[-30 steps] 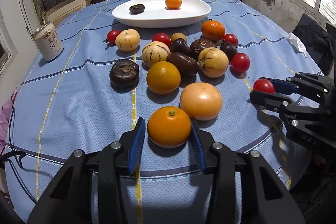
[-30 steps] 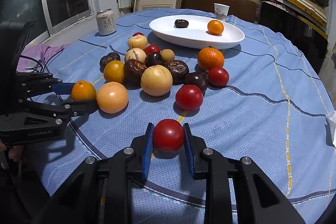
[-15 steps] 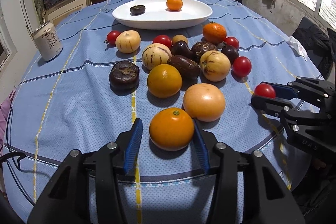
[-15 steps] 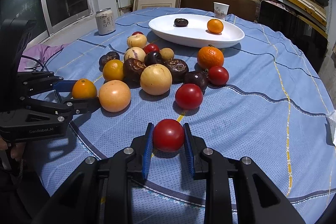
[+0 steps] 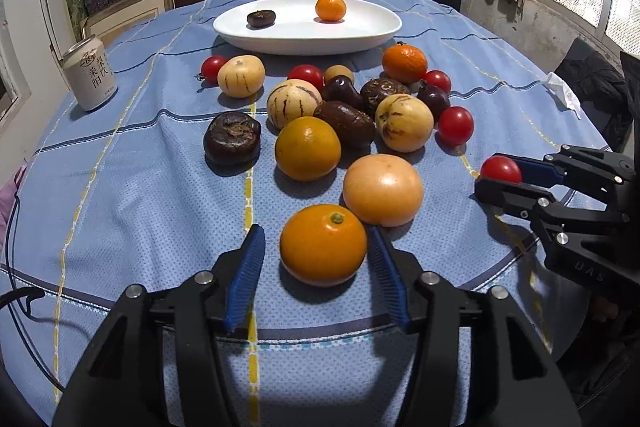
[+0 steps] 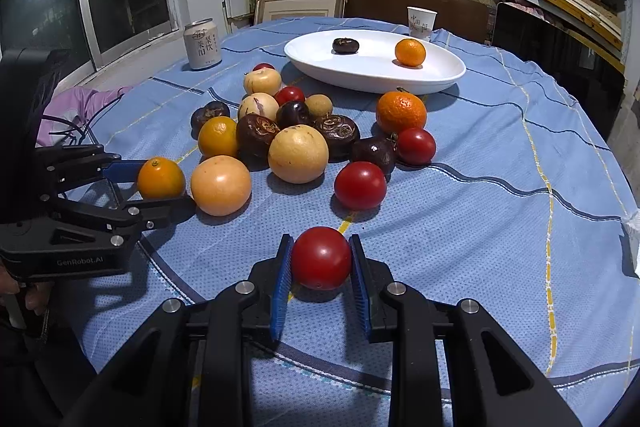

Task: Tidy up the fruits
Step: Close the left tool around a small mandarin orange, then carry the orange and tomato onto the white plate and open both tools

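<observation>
Blue ribbed pads of the left gripper (image 5: 316,263) flank an orange (image 5: 323,245) resting on the tablecloth (image 5: 120,187) near its front edge; the jaws are opening, with a visible gap on the left side, so the fruit lies between them ungripped. The right gripper (image 6: 320,277) is clamped on a red tomato (image 6: 321,257), also near the front edge, pads pressed to both flanks for a secure lift. Remaining fruit sits clustered mid-cloth. The white platter (image 5: 376,35) toward the far edge already carries a small orange and a dark fruit, probably the intended destination.
</observation>
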